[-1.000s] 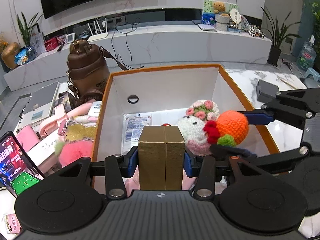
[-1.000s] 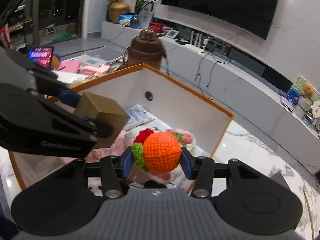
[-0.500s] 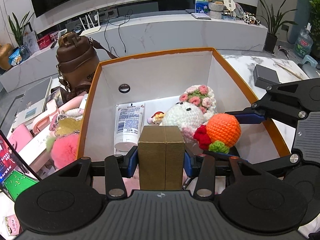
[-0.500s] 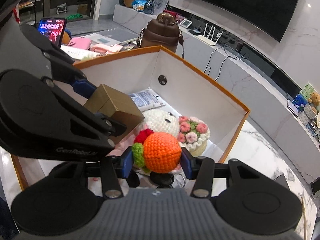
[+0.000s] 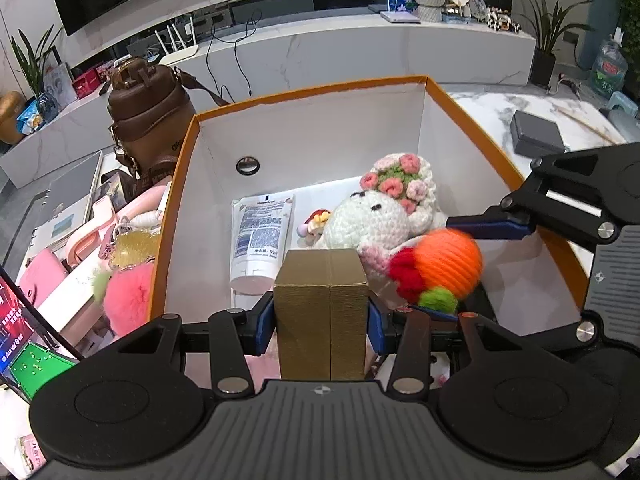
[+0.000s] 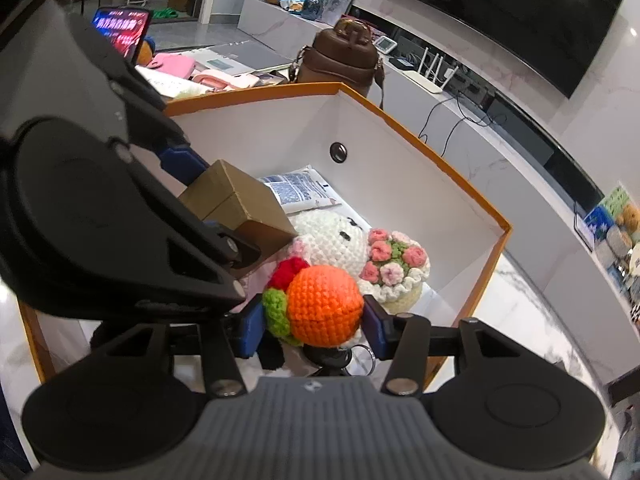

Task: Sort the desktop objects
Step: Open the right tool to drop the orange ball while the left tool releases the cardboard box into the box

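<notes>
Left wrist view first. We find the left gripper (image 5: 321, 316) clamped on a gold cardboard box (image 5: 321, 312), its blue pads pressing both side faces; the box stands upright with its long axis along the fingers. It hangs over the near end of the orange-rimmed storage box (image 5: 472, 120), whose white floor lies directly below and ahead. Already lying inside are a white tube (image 5: 260, 240), a crocheted white animal (image 5: 372, 228) and a crocheted flower cake (image 5: 404, 180). To the right we see the right gripper (image 5: 456, 268) reaching in from the side with a crocheted orange toy (image 5: 444, 268), blurred, between its fingers, just beside the gold box and over the box interior. A brown bag (image 5: 148, 116) and pink clutter stand outside the left wall.

Right wrist view. We find the orange toy (image 6: 324, 306) sitting between the right gripper (image 6: 316, 324) pads, above the box floor and in front of the flower cake (image 6: 394, 270). The jaws have just been opening; the right pad looks to have only slight contact, if any, and we cannot tell whether the left pad presses on the green leaves. We judge this a release under way, with the toy due to drop next to the white animal (image 6: 332, 236). The left gripper (image 6: 224, 220) with the gold box (image 6: 240, 208) crowds in from the left, and collision between the two tools is the risk.
</notes>
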### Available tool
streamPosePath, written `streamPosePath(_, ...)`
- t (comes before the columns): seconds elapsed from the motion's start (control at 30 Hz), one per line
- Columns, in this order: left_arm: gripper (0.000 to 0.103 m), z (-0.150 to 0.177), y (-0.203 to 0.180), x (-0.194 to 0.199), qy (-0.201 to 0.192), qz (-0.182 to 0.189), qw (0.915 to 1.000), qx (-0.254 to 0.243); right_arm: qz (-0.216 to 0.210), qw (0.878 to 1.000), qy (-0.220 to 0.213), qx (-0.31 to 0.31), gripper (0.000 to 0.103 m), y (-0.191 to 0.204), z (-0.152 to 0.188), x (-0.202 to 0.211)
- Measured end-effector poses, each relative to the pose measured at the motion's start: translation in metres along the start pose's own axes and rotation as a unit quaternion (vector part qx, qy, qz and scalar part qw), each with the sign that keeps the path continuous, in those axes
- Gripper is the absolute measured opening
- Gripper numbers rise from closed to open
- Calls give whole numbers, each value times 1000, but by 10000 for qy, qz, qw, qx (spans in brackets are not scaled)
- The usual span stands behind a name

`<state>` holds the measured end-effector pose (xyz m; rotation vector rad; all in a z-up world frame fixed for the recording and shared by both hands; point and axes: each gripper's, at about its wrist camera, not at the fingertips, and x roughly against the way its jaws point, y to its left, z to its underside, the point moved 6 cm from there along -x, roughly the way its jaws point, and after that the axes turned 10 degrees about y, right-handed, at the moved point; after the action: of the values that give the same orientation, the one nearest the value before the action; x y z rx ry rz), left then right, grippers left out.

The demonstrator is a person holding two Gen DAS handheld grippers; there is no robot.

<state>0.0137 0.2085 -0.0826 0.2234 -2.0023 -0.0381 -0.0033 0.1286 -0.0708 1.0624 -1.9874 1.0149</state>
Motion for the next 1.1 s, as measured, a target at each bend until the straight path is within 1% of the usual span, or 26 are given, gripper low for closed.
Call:
streamPosePath(0.03,52,1,0,-2,63,-28,10000,-16,43,10000,16,76,55,2,0,0)
streamPosePath(0.1,59,3,2,-7,176,-128,9998,-32,145,9996,38,244,57,5,1,-1)
streamPosePath(0.13,62,4,3,-9,202,-228,9995,-13,202,9993,33,321,59,7,1,0)
streamPosePath(0.2,63,5,3,-10,235,-282,9993,-47,289,9987,33,423,62,9,1,0)
streamPosePath(0.27,63,5,3,-10,253,-308,9992,-55,343,9982,22,484,62,10,1,0)
streamPosePath(0.37,63,4,4,-9,241,-319,9992,-22,333,9983,3,477,65,10,1,0)
streamPosePath(0.43,67,3,5,-6,190,-349,9992,-2,315,9985,-38,457,70,10,1,1)
streamPosePath(0.47,70,3,5,-4,162,-382,9991,13,318,9985,-41,443,70,9,0,2)
streamPosePath(0.6,75,0,3,3,70,-307,9995,30,292,9986,-82,425,72,10,0,3)
streamPosePath(0.87,77,-1,-1,8,19,-284,9996,-23,254,9988,-137,390,74,11,-1,6)
streamPosePath(1.1,77,-5,1,25,-131,-283,9995,101,198,9990,-379,98,74,4,-4,18)
